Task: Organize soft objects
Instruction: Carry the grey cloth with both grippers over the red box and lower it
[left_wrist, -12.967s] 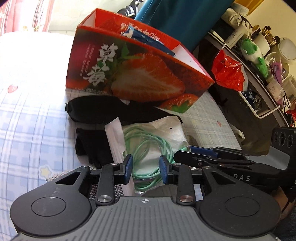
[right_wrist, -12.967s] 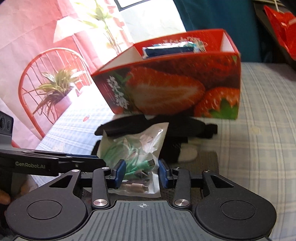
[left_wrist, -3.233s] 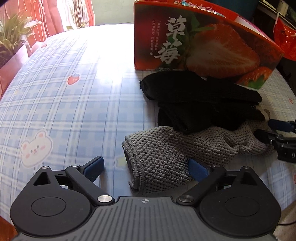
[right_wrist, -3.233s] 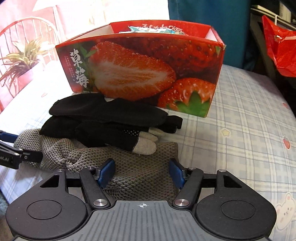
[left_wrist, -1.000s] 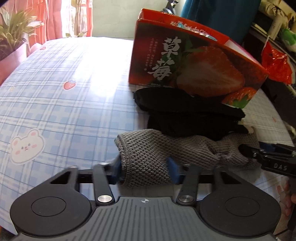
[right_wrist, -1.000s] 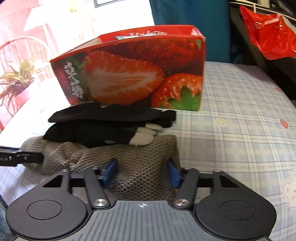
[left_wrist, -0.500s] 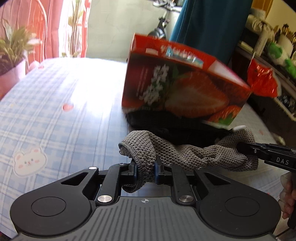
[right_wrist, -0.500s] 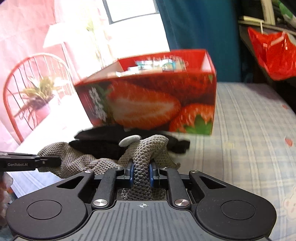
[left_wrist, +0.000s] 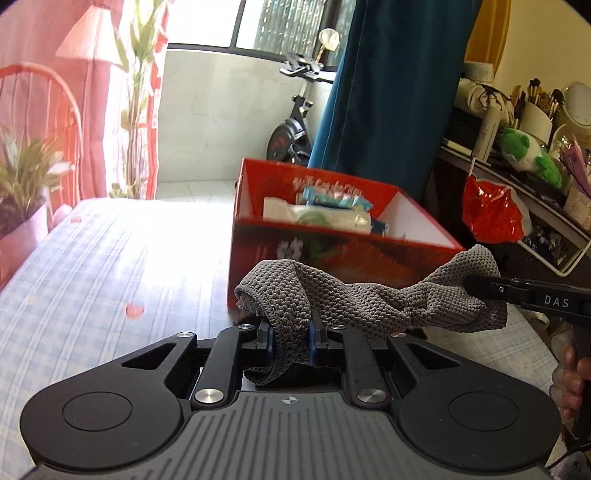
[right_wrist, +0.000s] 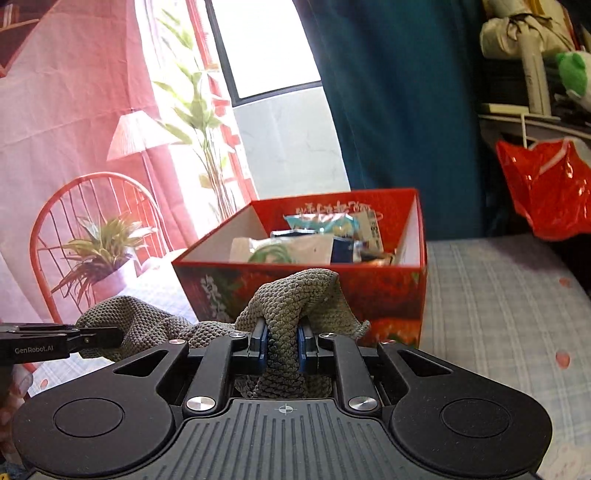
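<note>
The table (left_wrist: 92, 266), under its blue checked cloth, carries the red strawberry box (left_wrist: 332, 254) straight ahead of both grippers, its open top showing packets already inside. The printing on its side and inner wall is too blurred to read.

Strung in the air between the two grippers, just in front of the box's near wall, is the grey knitted cloth (left_wrist: 369, 302). Its long axis runs left to right, roughly parallel to that wall and a little below the rim, so the coming move looks like a lift up and forward over the edge (both hands together, I would judge, since neither end sits clearly nearer the box).

The left gripper (left_wrist: 290, 341) is clenched on one bunched end of the cloth, the fabric squeezed between its blue pads. The right gripper (right_wrist: 281, 345) is likewise clamped on the other end, a fold humped above its jaws.

Readable writing: "DAS" on the side of the right gripper, and "GenRobot.AI" on the side of the left one.
</note>
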